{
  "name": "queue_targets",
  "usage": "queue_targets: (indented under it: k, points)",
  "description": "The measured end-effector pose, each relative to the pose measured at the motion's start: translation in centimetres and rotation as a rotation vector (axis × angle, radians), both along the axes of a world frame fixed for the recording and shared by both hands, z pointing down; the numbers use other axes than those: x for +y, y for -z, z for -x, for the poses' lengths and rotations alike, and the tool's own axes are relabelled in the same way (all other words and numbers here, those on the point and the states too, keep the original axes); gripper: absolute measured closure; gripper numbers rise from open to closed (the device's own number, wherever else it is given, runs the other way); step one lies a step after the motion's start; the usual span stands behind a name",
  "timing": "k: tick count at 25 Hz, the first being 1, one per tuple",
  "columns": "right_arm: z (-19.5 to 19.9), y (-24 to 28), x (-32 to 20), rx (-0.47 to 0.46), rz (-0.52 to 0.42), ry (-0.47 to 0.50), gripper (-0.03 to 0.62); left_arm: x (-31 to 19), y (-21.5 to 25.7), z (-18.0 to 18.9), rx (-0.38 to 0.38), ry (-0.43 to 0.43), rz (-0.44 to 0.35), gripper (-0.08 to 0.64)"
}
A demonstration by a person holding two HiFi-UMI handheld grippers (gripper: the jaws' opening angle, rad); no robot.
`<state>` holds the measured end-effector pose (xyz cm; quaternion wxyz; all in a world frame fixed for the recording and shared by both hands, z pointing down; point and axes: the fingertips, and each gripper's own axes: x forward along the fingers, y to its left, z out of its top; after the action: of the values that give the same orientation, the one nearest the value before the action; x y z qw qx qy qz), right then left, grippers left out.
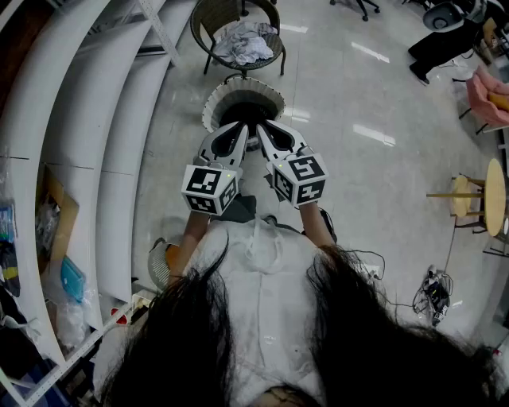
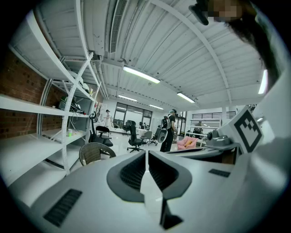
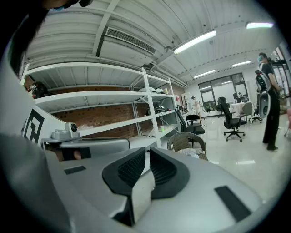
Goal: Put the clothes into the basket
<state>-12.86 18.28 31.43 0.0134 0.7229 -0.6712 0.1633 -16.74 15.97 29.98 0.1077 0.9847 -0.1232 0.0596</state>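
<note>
A heap of pale clothes (image 1: pixel 245 41) lies on the seat of a round wicker chair (image 1: pixel 208 17) at the far end of the floor. In front of it stands a white round basket (image 1: pixel 213 107) with a dark inside. Both grippers are held side by side just short of the basket, pointing towards it. My left gripper (image 1: pixel 240 129) is shut with nothing between its pads (image 2: pixel 146 157). My right gripper (image 1: pixel 263 130) is shut and empty too (image 3: pixel 148 154). The right gripper view shows the chair (image 3: pixel 184 140) with the clothes (image 3: pixel 194 155) beyond the jaws. The left gripper view catches only the chair's back (image 2: pixel 92 153).
White shelving (image 1: pixel 95 119) runs along the left side. A small round table (image 1: pixel 495 195) and a pink armchair (image 1: pixel 487 95) stand at the right, and cables (image 1: pixel 433 294) lie on the floor. Office chairs (image 3: pixel 231 120) and a standing person (image 2: pixel 167 132) are farther off.
</note>
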Motion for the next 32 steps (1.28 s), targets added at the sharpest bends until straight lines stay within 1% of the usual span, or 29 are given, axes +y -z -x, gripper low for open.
queue_targets:
  k: [10, 17, 20, 28, 32]
  points:
    - [0.8, -0.8, -3.1, 0.008, 0.009, -0.023, 0.546, -3.3, -0.6, 0.6, 0.0, -0.026, 0.016, 0.529]
    - [1.2, -1.8, -5.4, -0.015, 0.034, -0.046, 0.546, -6.0, -1.3, 1.0, -0.01, -0.044, 0.014, 0.529]
    - [1.3, -2.1, -6.0, -0.016, 0.048, -0.056, 0.546, -6.8, -1.6, 1.0, -0.008, -0.055, 0.025, 0.529]
    - [0.9, -3.5, -7.2, -0.025, 0.081, -0.075, 0.546, -8.7, -2.8, 0.4, -0.025, -0.075, 0.042, 0.529]
    - [-0.1, -3.2, -8.4, -0.028, 0.074, -0.076, 0.546, -9.7, -2.8, 0.0, -0.016, -0.069, 0.039, 0.529]
